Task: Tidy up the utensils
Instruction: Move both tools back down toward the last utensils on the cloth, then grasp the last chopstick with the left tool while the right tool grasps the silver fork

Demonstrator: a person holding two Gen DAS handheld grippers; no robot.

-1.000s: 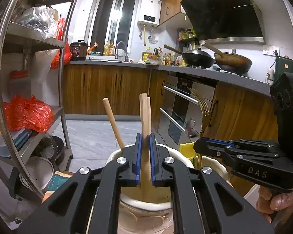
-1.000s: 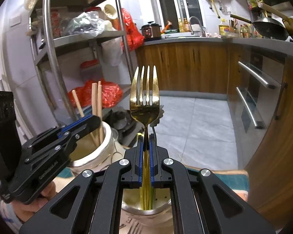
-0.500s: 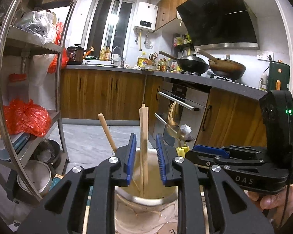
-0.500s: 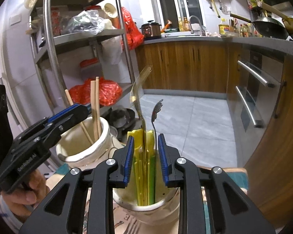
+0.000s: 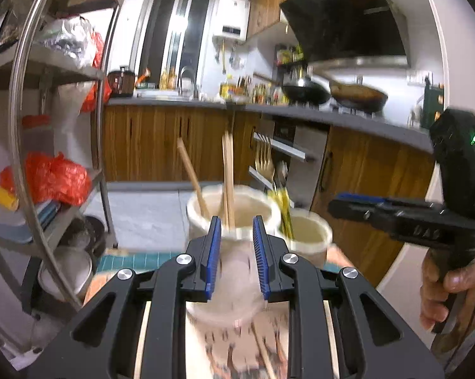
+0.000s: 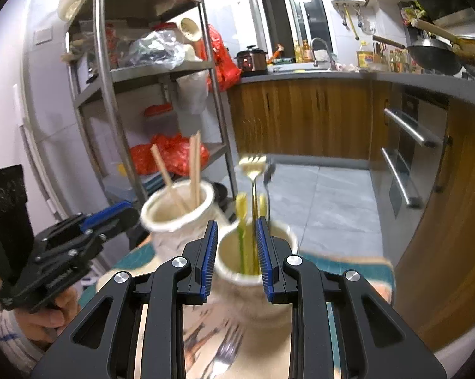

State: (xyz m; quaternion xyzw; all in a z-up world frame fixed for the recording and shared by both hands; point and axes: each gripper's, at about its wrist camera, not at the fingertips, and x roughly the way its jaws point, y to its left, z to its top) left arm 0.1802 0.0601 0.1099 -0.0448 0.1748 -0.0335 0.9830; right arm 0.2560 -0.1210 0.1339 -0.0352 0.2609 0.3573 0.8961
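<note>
We see the chopsticks (image 5: 228,183) already standing in the bigger jar (image 5: 234,218) and the gold fork (image 6: 252,165) in the smaller jar (image 6: 256,271) beside it, while another fork (image 6: 225,352) and some sticks lie on the tabletop (image 6: 345,267), so we judge the sorting partly done. Both our left tongs (image 5: 234,252) and right tongs (image 6: 236,252) have just been opening; each stands slightly apart with nothing between its pads, near its jar.
</note>
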